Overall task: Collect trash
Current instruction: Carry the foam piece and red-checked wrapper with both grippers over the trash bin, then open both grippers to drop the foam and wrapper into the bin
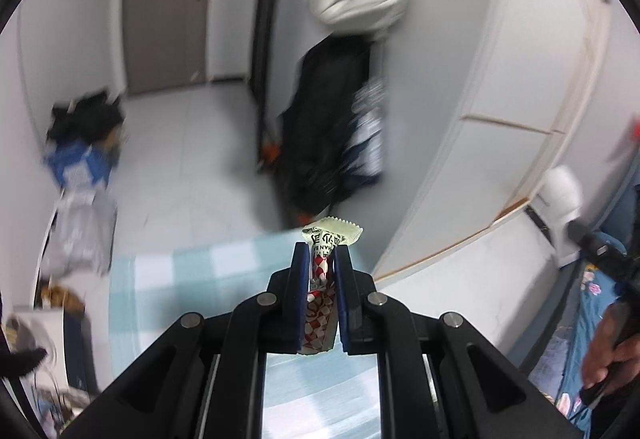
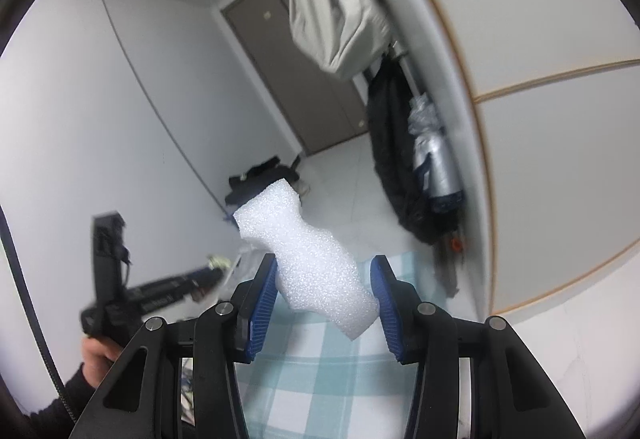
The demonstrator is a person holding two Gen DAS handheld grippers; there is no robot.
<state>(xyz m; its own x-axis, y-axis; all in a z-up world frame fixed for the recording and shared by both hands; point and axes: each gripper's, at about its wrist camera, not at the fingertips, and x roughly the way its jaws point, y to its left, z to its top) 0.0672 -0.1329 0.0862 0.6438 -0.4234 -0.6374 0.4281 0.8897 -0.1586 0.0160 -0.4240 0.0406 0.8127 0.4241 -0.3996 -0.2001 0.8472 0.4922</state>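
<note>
Between the left gripper's (image 1: 321,253) closed pads, a snack wrapper (image 1: 326,239); between the right gripper's (image 2: 325,271) wider pads, white foam piece (image 2: 308,259), clamped.

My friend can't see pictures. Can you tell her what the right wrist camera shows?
The right gripper holds a white foam piece between its blue fingers above a teal checked cloth. Behind are a white floor, hanging coats and a brown door.
</note>
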